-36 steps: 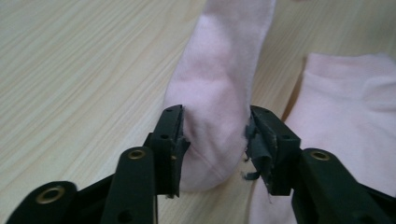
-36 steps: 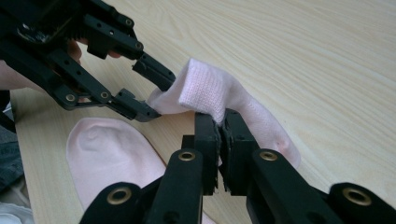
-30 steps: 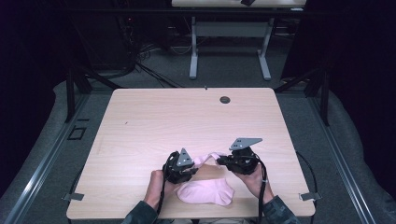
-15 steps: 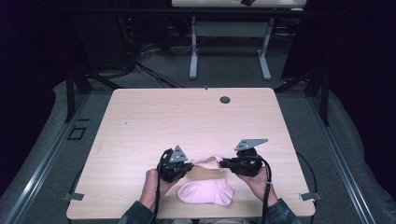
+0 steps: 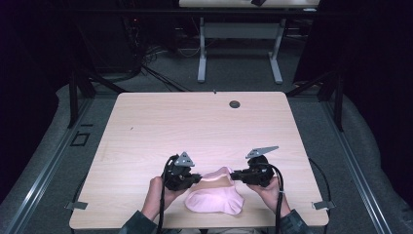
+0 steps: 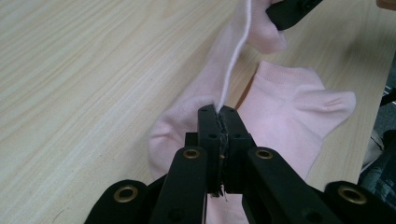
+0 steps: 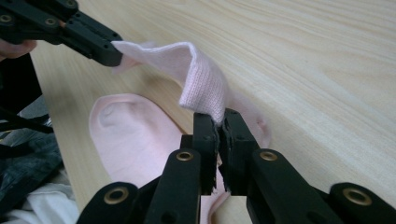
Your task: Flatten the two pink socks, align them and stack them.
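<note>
Bench [image 5: 146, 136] runs bare ahead of both my tongs in the high view, open room out to a small dark disc [image 5: 234, 104] near the far edge. My left tongs [image 5: 196, 177] and right tongs [image 5: 235, 175] point at each other close to the near edge, the pink sock [image 5: 214, 197] lying between and just below them.

In the left gripper view my left tongs [image 6: 219, 112] are pinched tight on the sock's [image 6: 289, 116] thin cuff edge, which rises taut toward the right tongs [image 6: 275, 16]; the bench edge drops away beyond the sock.

In the right gripper view my right tongs [image 7: 219, 122] clamp a fold of the sock [image 7: 201, 79], the left tongs [image 7: 114, 53] holding its other end up off the bench.
</note>
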Demonstrator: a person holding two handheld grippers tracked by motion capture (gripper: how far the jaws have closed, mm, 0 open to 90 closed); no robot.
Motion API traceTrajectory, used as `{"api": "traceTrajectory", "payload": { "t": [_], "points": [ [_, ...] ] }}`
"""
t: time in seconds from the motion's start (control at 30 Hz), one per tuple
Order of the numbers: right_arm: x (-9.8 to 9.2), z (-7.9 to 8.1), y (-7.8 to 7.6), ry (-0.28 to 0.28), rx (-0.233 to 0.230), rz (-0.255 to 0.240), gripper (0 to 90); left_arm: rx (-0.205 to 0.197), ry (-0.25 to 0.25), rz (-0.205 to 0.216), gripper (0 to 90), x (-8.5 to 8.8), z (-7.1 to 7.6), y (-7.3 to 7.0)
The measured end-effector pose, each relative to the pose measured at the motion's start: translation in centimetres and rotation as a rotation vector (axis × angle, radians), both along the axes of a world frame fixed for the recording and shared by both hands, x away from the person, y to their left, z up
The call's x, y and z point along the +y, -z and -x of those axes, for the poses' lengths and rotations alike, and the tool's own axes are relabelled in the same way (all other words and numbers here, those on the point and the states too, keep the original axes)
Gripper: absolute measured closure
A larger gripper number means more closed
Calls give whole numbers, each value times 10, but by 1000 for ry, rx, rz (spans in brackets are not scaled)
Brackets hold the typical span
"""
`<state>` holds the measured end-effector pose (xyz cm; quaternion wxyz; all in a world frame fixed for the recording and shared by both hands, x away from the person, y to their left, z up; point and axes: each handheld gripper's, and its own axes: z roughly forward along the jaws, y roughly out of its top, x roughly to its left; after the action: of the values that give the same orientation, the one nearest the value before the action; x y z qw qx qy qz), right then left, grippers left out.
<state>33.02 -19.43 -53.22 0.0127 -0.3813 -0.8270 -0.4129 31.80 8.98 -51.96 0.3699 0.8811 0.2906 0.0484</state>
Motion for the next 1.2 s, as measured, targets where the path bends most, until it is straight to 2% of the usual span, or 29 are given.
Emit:
{"api": "traceTrajectory", "payload": {
  "t": [0.13,0.2,0.43,0.6,0.77,0.83,0.87,0.9,0.93,0.97,1.0,1.03,1.07,1.1,1.13,1.17,1.2],
  "points": [
    [0,-5,3,7,9,17,853,15,-1,1,893,0,-3,0],
    [1,-8,5,14,19,18,852,18,-21,4,893,0,-6,0],
    [1,-20,12,35,49,38,848,51,-40,20,892,4,-19,3],
    [1,-22,13,37,53,45,848,65,-53,19,893,5,-23,7],
    [1,-13,8,14,59,41,848,86,-36,42,893,8,-11,1],
    [-3,0,-2,-14,72,7,848,98,-24,51,892,11,-5,-4],
    [-3,0,-2,-14,72,7,848,98,-24,51,892,11,-5,-4],
    [-7,1,-4,-4,95,-20,845,104,-26,50,892,11,-6,-5],
    [-9,-2,-3,7,106,-14,817,116,-35,38,891,10,-14,-5],
    [-9,-2,-3,7,106,-14,817,116,-35,38,891,10,-14,-5],
    [-10,-7,-1,33,106,13,805,130,-36,39,891,9,-21,-3],
    [-10,-12,2,56,109,31,796,135,-45,22,890,7,-26,-1],
    [-9,-17,4,56,109,31,774,137,-54,17,889,6,-32,1],
    [-6,-26,8,91,88,98,740,148,-62,21,886,5,-37,4],
    [-6,-26,8,91,88,98,740,155,-72,24,886,4,-40,6],
    [-3,-31,12,99,78,114,691,162,-93,17,872,4,-48,10],
    [-3,-31,12,99,78,114,691,162,-93,17,872,4,-48,10]
  ]
}}
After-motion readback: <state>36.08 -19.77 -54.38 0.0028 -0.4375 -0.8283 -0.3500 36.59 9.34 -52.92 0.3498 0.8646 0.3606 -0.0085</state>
